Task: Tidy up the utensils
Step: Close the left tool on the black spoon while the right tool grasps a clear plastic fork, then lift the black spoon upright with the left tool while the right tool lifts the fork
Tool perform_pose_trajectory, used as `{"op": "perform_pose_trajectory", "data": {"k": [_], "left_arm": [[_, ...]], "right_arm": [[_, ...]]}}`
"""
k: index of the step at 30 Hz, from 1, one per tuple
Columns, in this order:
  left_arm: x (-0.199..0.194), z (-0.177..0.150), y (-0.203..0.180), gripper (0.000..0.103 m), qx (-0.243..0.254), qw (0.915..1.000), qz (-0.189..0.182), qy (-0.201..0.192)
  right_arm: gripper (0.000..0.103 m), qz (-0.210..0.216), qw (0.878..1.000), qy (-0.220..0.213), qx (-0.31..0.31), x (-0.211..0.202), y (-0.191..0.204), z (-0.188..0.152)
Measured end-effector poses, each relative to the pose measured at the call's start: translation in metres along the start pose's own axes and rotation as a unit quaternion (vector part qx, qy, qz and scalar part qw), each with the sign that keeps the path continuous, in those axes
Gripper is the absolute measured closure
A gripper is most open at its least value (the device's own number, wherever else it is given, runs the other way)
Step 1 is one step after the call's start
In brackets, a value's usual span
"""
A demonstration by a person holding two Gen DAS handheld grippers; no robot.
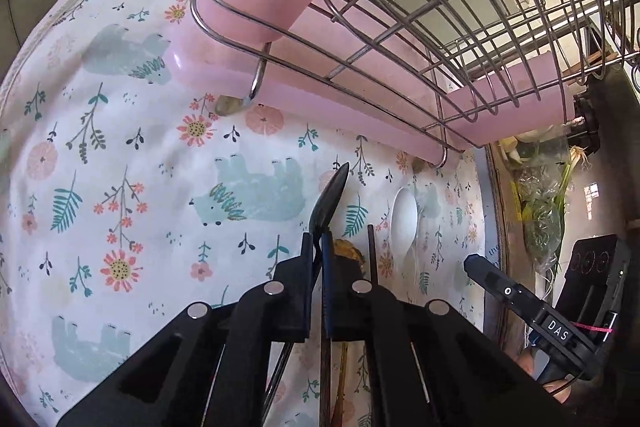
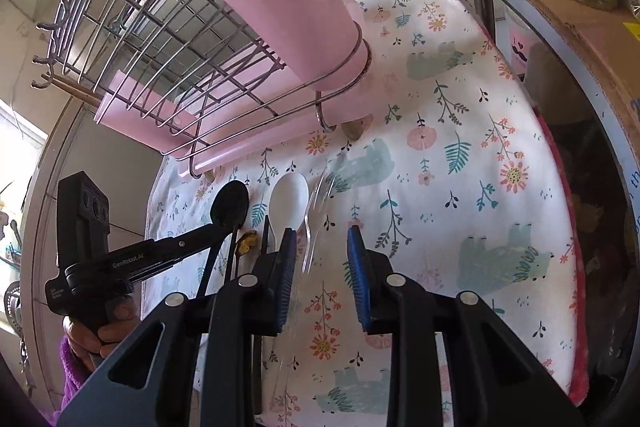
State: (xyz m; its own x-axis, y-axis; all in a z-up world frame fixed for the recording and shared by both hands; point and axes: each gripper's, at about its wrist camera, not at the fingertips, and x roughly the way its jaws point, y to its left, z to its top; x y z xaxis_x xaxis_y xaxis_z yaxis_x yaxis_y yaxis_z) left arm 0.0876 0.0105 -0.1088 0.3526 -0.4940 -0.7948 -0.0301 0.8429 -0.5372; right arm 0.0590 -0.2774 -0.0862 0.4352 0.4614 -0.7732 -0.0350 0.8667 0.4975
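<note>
My left gripper (image 1: 318,251) is shut on the neck of a black spoon (image 1: 331,197), its bowl pointing toward the rack; it also shows in the right wrist view (image 2: 230,205). A white spoon (image 1: 404,219) lies on the floral cloth just to the right, also seen in the right wrist view (image 2: 289,203). A clear plastic utensil (image 2: 316,211) lies beside it. My right gripper (image 2: 322,247) is open above the cloth, by the clear utensil. A wire dish rack (image 1: 440,27) with a pink utensil cup (image 2: 280,7) stands behind.
A dark chopstick (image 1: 373,255) and a yellow-ended utensil (image 2: 246,241) lie among the spoons. The floral cloth (image 2: 460,187) covers the table. A cardboard box (image 2: 568,39) with vegetables stands at the right. The rack sits on a pink tray (image 1: 304,99).
</note>
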Motion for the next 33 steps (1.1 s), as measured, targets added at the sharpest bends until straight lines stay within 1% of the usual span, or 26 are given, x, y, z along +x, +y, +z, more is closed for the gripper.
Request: {"op": "perform_pose_trajectory", "data": {"k": [5, 8, 10, 12, 17, 19, 21, 22, 23, 29, 33], "left_arm": [[-0.022, 0.002, 0.011, 0.1, 0.001, 0.9988, 0.041, -0.028], [-0.033, 0.003, 0.017, 0.1, 0.011, 0.9964, 0.076, -0.036], [-0.036, 0.004, 0.02, 0.099, 0.019, 0.995, 0.092, -0.031], [-0.035, 0.006, 0.024, 0.099, 0.025, 0.9944, 0.101, -0.021], [-0.028, 0.014, 0.018, 0.098, 0.054, 0.9904, 0.127, 0.001], [-0.026, 0.018, 0.015, 0.098, 0.067, 0.9886, 0.135, 0.009], [-0.023, 0.019, 0.01, 0.097, 0.081, 0.9862, 0.144, 0.013], [-0.022, 0.02, 0.008, 0.097, 0.088, 0.9849, 0.148, 0.016], [-0.02, 0.021, 0.006, 0.097, 0.093, 0.9837, 0.153, 0.019], [-0.01, 0.026, -0.002, 0.094, 0.113, 0.9782, 0.173, 0.026], [-0.011, 0.027, -0.002, 0.094, 0.112, 0.9778, 0.175, 0.026]], "right_arm": [[0.076, 0.001, 1.0, 0.011, 0.004, 0.009, 0.002, 0.005], [0.076, -0.004, 1.0, 0.024, 0.002, 0.019, 0.004, 0.009], [0.076, -0.005, 0.999, 0.035, -0.001, 0.028, 0.008, 0.011], [0.077, -0.012, 0.999, 0.044, -0.007, 0.037, 0.012, 0.013], [0.077, -0.039, 0.997, 0.064, -0.027, 0.055, 0.022, 0.015], [0.079, -0.048, 0.996, 0.071, -0.032, 0.062, 0.024, 0.017], [0.085, -0.054, 0.995, 0.076, -0.033, 0.067, 0.024, 0.017], [0.086, -0.054, 0.995, 0.077, -0.032, 0.068, 0.023, 0.017], [0.089, -0.055, 0.995, 0.078, -0.032, 0.069, 0.023, 0.018], [0.09, -0.049, 0.995, 0.073, -0.037, 0.068, 0.021, 0.017], [0.092, -0.046, 0.996, 0.06, -0.036, 0.055, 0.013, 0.013]]}}
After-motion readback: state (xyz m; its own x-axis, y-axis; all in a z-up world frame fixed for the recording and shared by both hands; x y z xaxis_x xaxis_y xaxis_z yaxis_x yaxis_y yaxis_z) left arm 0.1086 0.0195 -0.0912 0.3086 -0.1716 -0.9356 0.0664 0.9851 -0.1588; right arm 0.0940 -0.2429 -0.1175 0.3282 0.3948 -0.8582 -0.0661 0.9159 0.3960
